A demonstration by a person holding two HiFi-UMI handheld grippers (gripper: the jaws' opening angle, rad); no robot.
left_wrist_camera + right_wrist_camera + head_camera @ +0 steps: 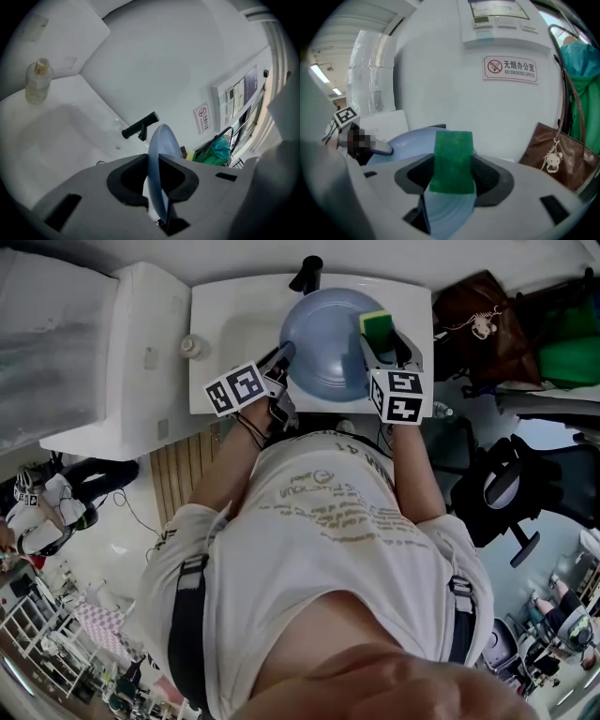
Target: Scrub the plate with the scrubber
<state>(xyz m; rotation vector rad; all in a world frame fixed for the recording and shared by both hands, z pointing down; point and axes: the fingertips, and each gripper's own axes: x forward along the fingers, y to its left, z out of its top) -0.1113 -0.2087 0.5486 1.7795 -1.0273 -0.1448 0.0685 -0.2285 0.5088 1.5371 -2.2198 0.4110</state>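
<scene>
Pale blue plate point(323, 338) point(159, 159) point(408, 140) up on edge above the basin of a white sink point(234, 315), just below the black faucet point(307, 273) point(139, 126) in the head view. Rim pinched between the pads of the left claw point(281, 357) point(154, 164), jaws nearly together on the thin edge. Green-topped, yellow-backed scrubber point(377, 329) point(452, 161) at the plate's right rim, squeezed between the jaws of the right claw point(380, 343) point(451, 173); hard to say whether pad and plate actually touch. Reads "NO SMOKING OFFICE" under a row of Chinese characters and beside a red no-smoking symbol on the wall sign point(510, 69) point(202, 117). Carries print across the person's pale shirt point(328, 512) too, though not legibly from this angle. Small clear bottle point(194, 346) point(37, 80) on the sink's left rim, well apart from the plate. White surface point(112, 362) alongside the sink on the left. Plain white wall behind, with a control panel point(497, 18) above the sign. Brown bag point(473, 320) point(558, 154) with a small dangling charm to the right of the sink, green fabric point(581, 70) point(215, 151) beyond it. Black office chair point(502, 488) on the floor at the right.
</scene>
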